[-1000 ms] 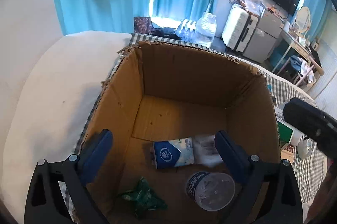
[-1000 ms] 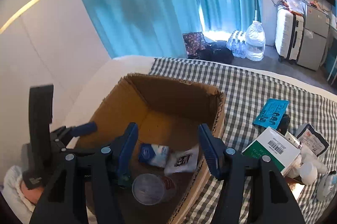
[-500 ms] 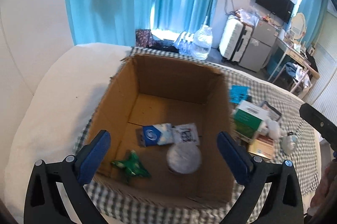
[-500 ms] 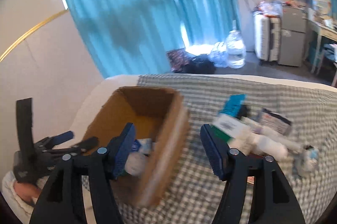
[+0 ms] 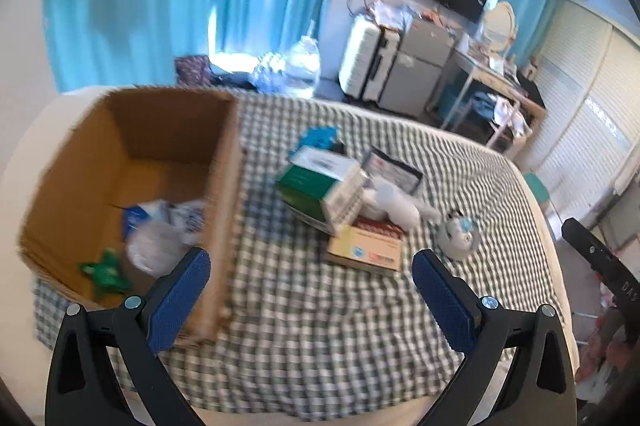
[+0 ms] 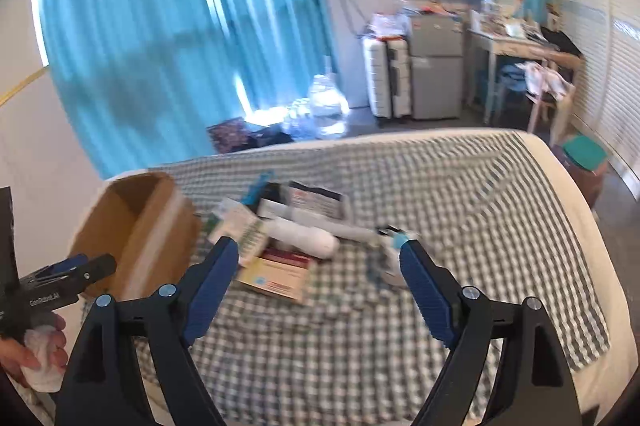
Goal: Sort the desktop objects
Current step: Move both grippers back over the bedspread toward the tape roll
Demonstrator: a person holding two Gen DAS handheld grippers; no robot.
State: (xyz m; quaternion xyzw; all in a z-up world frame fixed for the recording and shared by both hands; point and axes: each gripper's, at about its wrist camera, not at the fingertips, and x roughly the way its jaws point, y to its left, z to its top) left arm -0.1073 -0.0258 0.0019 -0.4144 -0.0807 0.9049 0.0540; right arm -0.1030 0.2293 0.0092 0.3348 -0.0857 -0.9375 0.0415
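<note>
The pile [image 6: 280, 238] lies just right of the box [image 6: 136, 226], straight ahead of the right gripper [image 6: 316, 290], nearer it; its empty jaws are opening. The left gripper [image 5: 308, 298] is spread, empty.

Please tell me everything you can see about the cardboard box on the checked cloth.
The cardboard box is plain brown corrugated board, open at the top, standing upright on the checked cloth at its left end. Inside lie a green wrapper, a clear lidded cup and blue-white packets. The picture is blurred. No tongs touch it.
</note>
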